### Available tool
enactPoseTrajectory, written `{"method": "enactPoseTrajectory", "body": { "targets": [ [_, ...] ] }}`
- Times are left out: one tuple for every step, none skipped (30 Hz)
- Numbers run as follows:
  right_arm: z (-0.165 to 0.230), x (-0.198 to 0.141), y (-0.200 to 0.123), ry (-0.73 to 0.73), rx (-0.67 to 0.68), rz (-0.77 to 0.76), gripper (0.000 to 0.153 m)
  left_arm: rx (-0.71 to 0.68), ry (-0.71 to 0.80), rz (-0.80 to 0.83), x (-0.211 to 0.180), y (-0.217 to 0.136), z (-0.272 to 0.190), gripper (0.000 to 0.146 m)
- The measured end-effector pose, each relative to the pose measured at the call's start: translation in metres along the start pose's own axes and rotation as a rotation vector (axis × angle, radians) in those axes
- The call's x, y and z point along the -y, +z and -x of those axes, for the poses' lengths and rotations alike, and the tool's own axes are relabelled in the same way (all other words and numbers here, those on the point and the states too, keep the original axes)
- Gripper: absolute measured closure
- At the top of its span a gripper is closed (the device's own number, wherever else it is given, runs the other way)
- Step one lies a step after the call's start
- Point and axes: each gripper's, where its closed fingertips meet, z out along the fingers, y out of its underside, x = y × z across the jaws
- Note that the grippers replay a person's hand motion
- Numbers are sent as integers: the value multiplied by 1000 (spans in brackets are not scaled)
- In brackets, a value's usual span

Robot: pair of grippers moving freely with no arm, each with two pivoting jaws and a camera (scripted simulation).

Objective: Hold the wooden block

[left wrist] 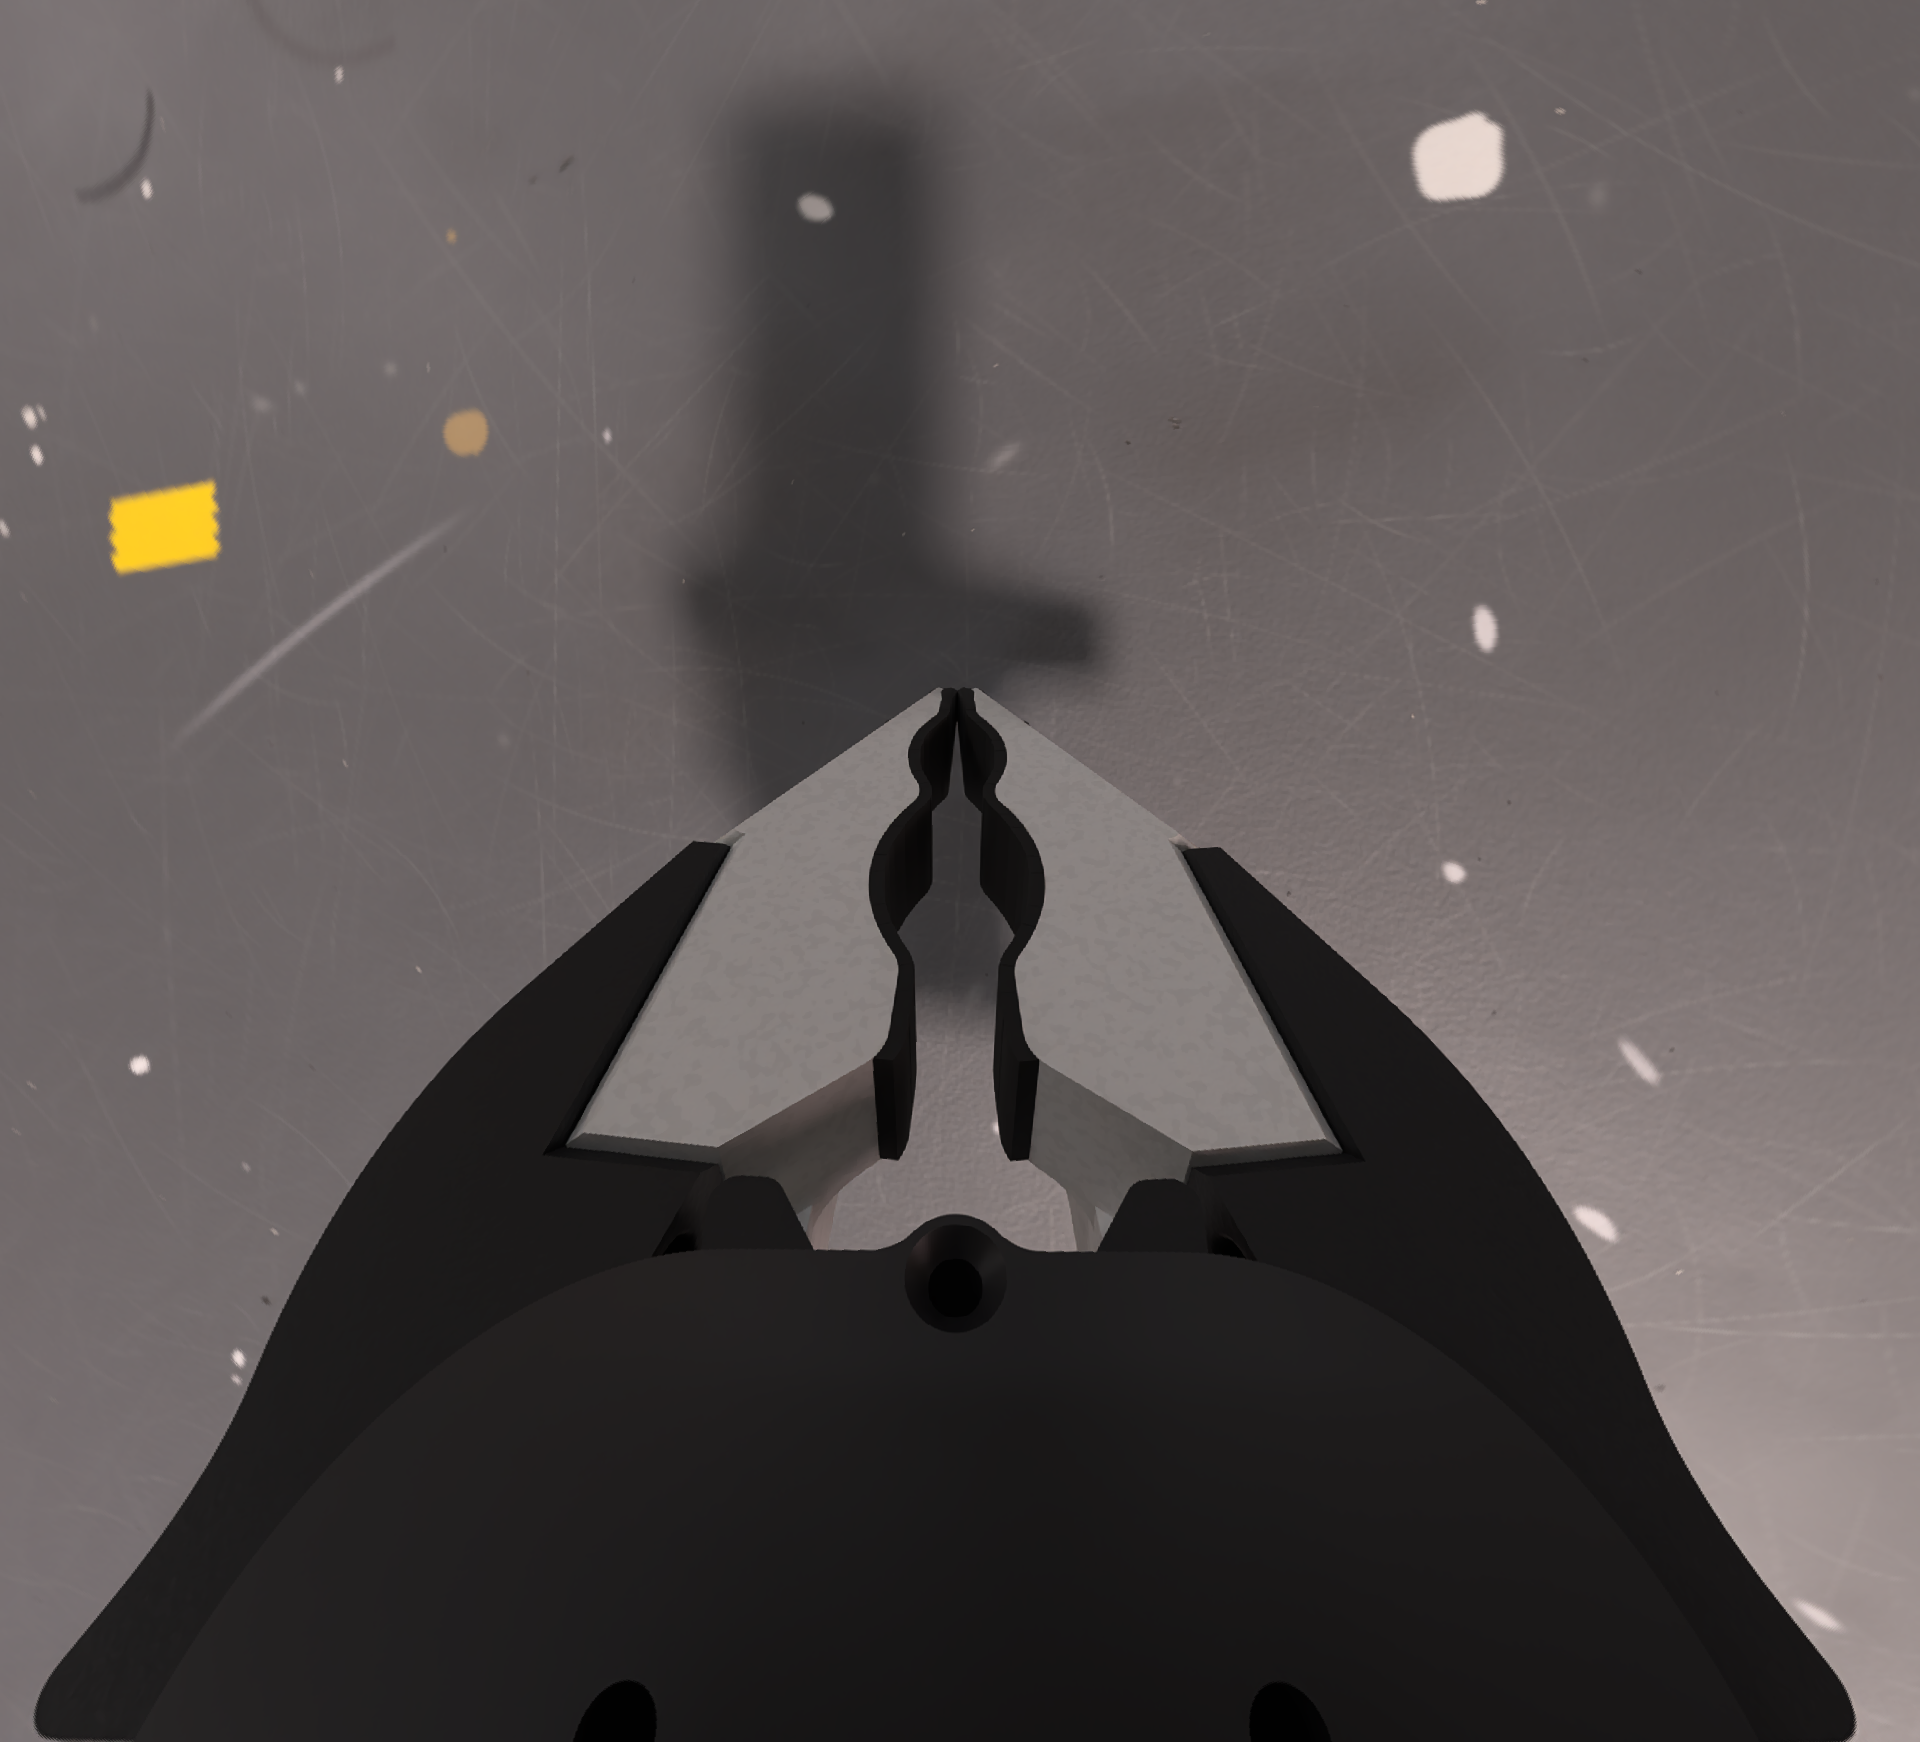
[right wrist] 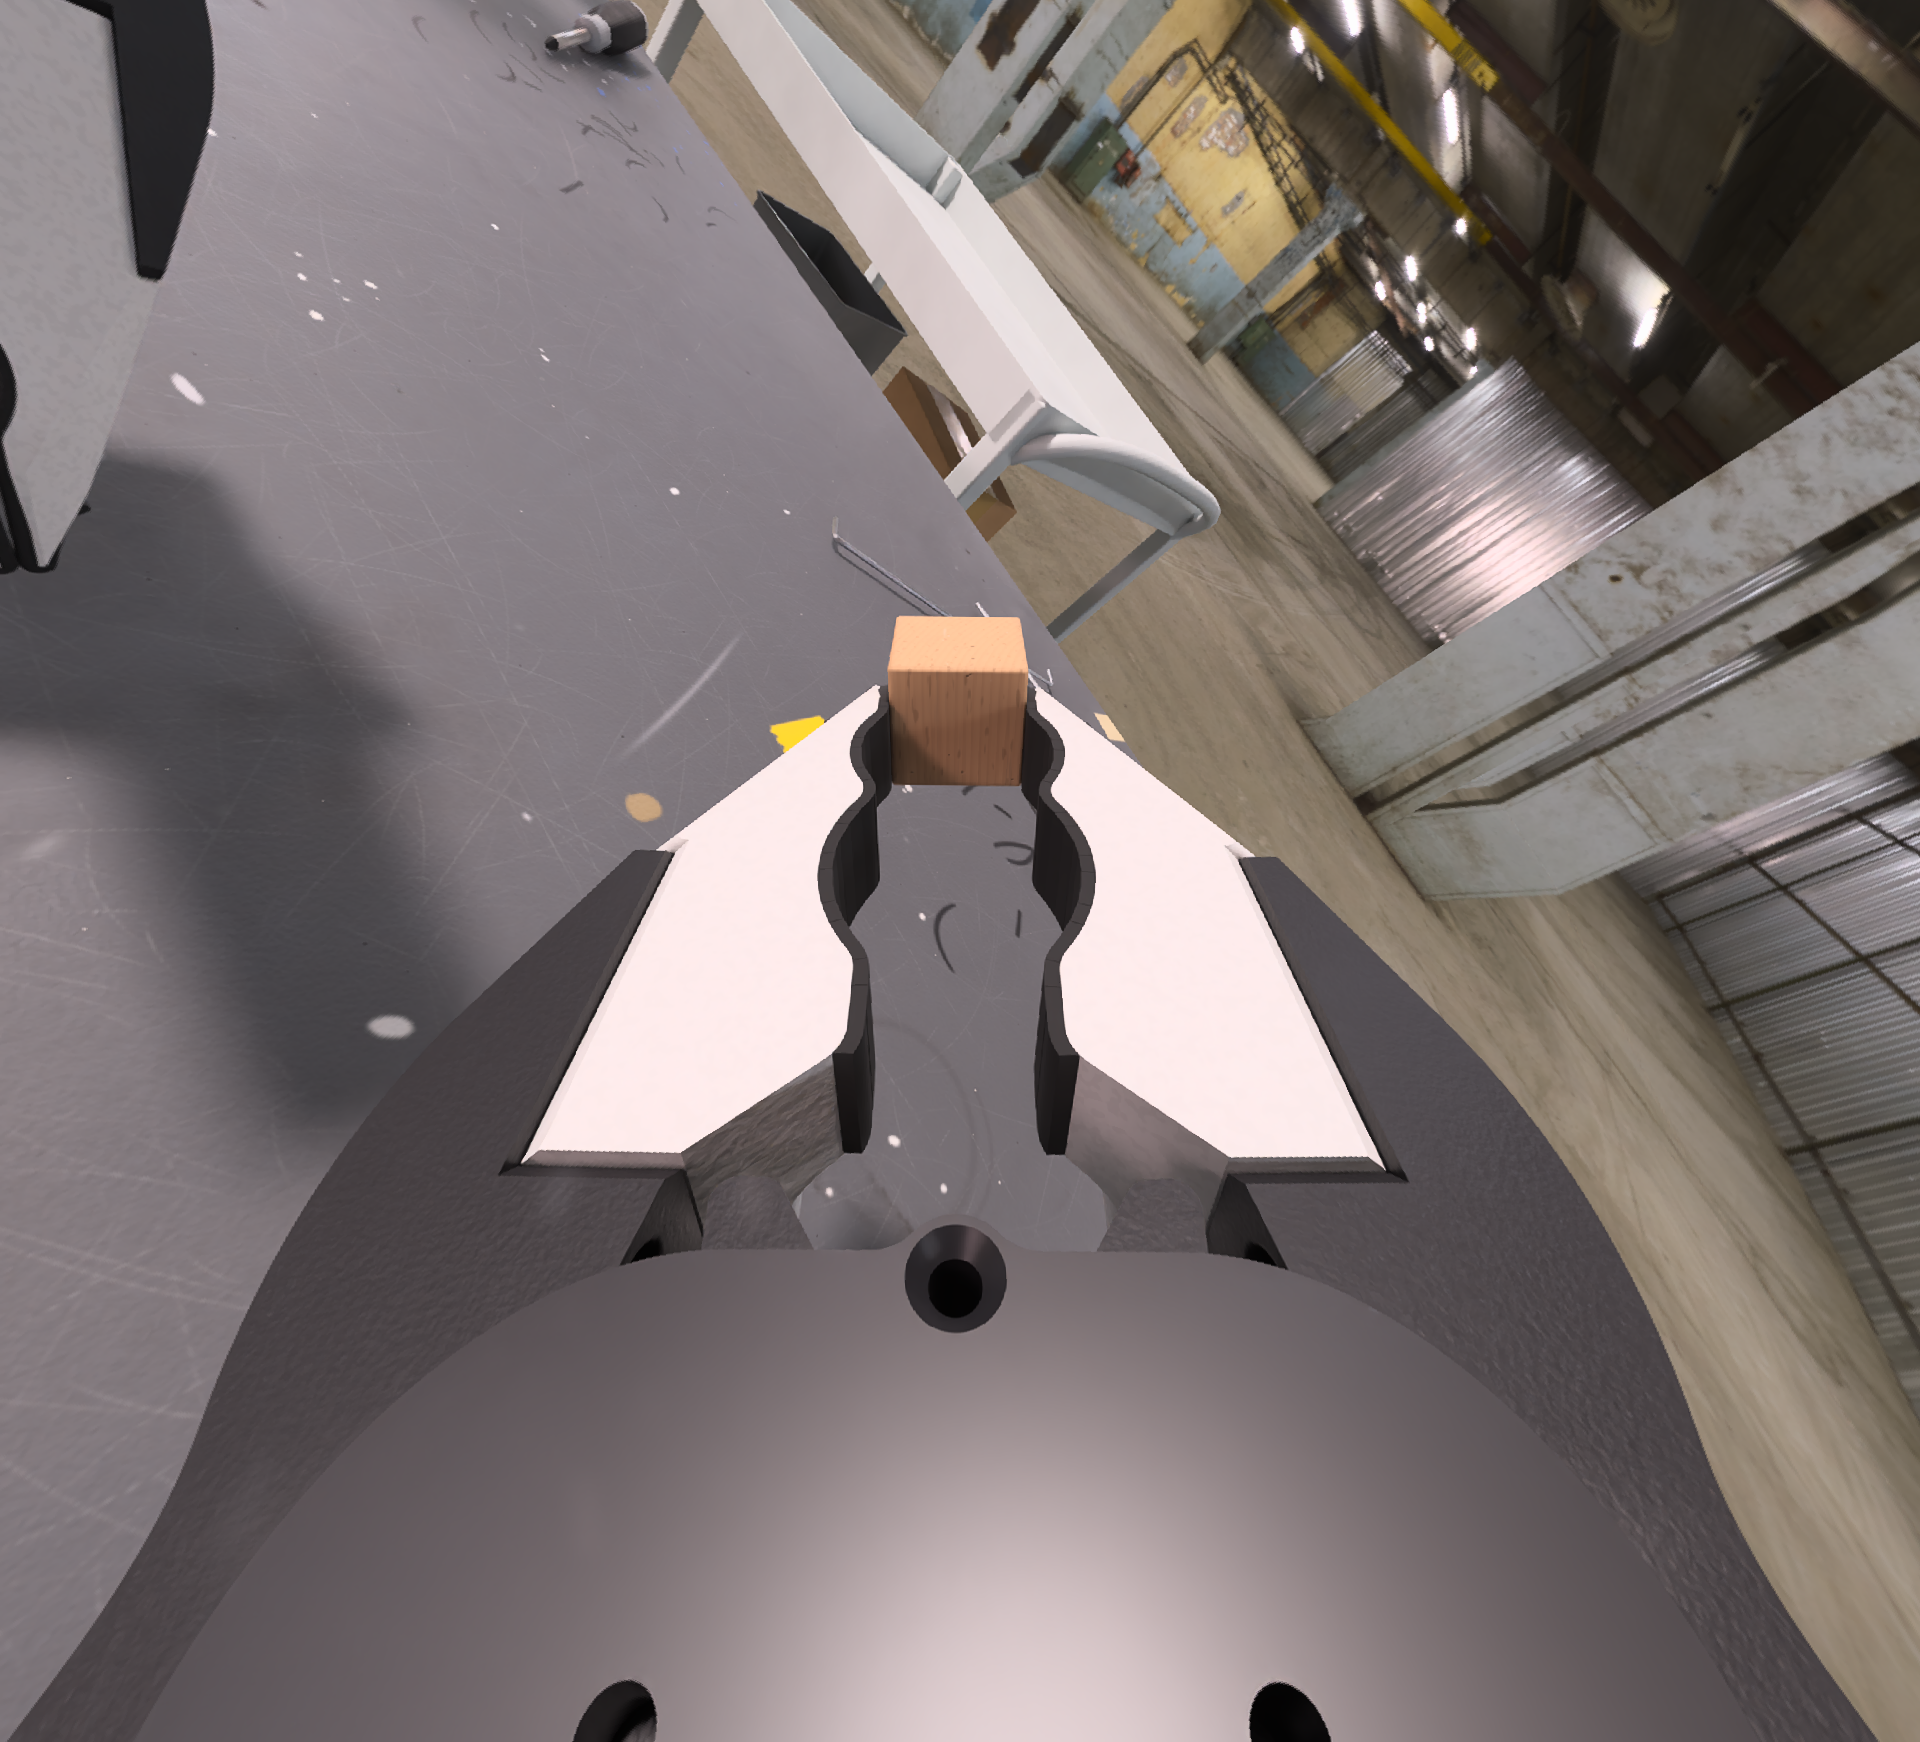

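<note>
The wooden block (right wrist: 957, 703) is a small light-brown cube. In the right wrist view it sits clamped between the tips of my right gripper (right wrist: 957, 726), above the grey table (right wrist: 468, 445) near its right edge. My left gripper (left wrist: 957, 695) is shut with its tips touching and nothing between them, pointing down at the grey table (left wrist: 1455, 445). The block does not show in the left wrist view. The left gripper's body also shows in the right wrist view (right wrist: 94, 134) at the upper left, apart from the block.
A yellow tape patch (left wrist: 164, 525) and a tan dot (left wrist: 465, 432) mark the table. A small dark bit-like tool (right wrist: 603, 25) lies far off near the table edge. A metal rod (right wrist: 883, 575) lies beyond the block. A white bench (right wrist: 935, 258) stands past the edge.
</note>
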Motion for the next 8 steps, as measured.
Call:
{"method": "enactPoseTrajectory", "body": {
  "targets": [
    [0,0,0,0,1,0,129,-2,33,-14,1,-1,-1,146],
    [1,0,1,1,3,0,129,1,76,-21,3,-2,-2,143],
    [1,0,1,1,5,0,129,10,123,-16,4,-3,-1,136],
    [2,0,2,1,8,1,129,20,178,-5,5,-4,0,131],
    [3,0,2,1,10,3,129,33,238,6,8,-5,3,128],
    [3,-1,3,-1,11,5,129,42,301,21,10,-5,5,126],
    [3,-1,3,-3,11,9,129,35,357,40,13,-5,7,125],
    [3,-1,3,-7,5,16,129,9,386,53,16,-4,7,125]
  ]
}}
